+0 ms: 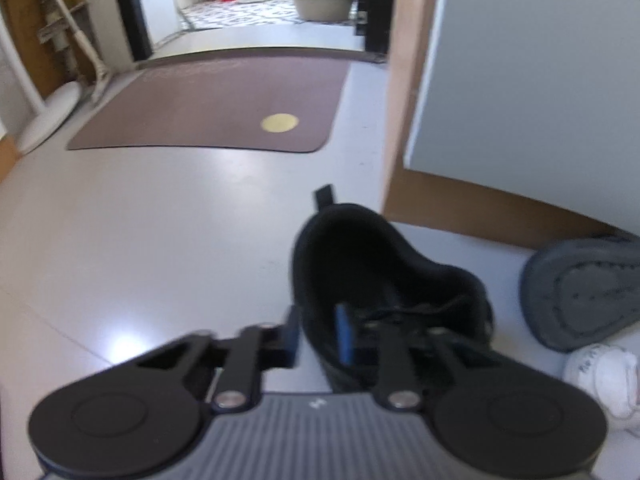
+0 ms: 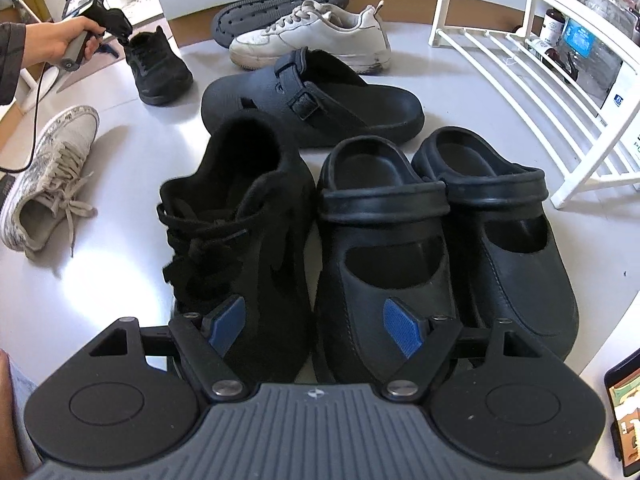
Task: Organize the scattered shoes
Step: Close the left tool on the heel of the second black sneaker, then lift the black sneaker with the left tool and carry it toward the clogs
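right wrist: white rack [image 2: 516,68] w/ bottles [image 2: 554,26]

A brown mat [image 1: 208,108] fronts a doorway; a white rack [image 2: 532,92] holds what look like bottles.

8 shoes [image 2: 240,236], 1 rack [image 2: 532,80]

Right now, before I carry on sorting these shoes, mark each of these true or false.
1. The left gripper is shut on the side wall of a black sneaker. True.
2. The right gripper is clamped on a clog. False: its jaws stand open above a black lace-up shoe and the pair of black clogs.
3. The two black clogs sit side by side. True.
4. The white sneaker is on the white rack. False: it is on the floor.
5. The brown mat carries a shoe. False: only a yellow disc.
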The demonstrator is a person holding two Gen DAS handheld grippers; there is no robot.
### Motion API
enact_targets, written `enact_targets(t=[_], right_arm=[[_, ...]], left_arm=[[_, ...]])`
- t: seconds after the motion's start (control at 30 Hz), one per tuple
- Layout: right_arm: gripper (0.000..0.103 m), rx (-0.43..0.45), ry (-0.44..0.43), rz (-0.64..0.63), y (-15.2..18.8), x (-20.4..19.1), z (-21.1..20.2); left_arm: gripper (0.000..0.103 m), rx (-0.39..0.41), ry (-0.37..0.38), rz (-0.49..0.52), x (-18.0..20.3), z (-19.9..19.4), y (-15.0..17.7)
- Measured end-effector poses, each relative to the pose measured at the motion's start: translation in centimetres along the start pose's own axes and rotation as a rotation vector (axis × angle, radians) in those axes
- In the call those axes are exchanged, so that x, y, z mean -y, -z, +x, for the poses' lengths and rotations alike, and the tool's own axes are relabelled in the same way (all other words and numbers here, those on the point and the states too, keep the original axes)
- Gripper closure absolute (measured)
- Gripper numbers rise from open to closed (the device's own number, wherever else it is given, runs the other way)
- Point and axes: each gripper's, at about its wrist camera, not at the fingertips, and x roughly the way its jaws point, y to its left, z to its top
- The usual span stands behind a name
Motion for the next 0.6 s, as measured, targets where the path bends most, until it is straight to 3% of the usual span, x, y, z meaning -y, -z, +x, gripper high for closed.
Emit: enact_targets(t=[0.17,0.47,0.5,0.53,0.6], right_arm=[[0.023,-0.007,0.001,0.001,0.1,0.1,0.1],[0.023,0.031,-0.028,-0.009,-0.4,-1.3,-0.3],[0.023,0.036,-0.032,-0.008,-0.5,-1.4,-0.3],[0.023,0.040,-0.035,-0.007,-0.5,-1.6,-0.3],[0.023,0.046,-0.038,-0.003,-0.6,-1.7,-0.5]], left_arm=[[0.094,-0.027,0.012,0.010,0.0,-0.2,0.3],[0.093,-0.075,0.077,0.188,1.2,-2.2,3.2],[0.095,-0.088,0.096,0.187,1.1,-2.5,3.3],[0.102,-0.088,0.116,0.182,1.1,-3.0,3.3],[0.102,-0.059,0.149,0.208,1.5,-4.1,3.1]])
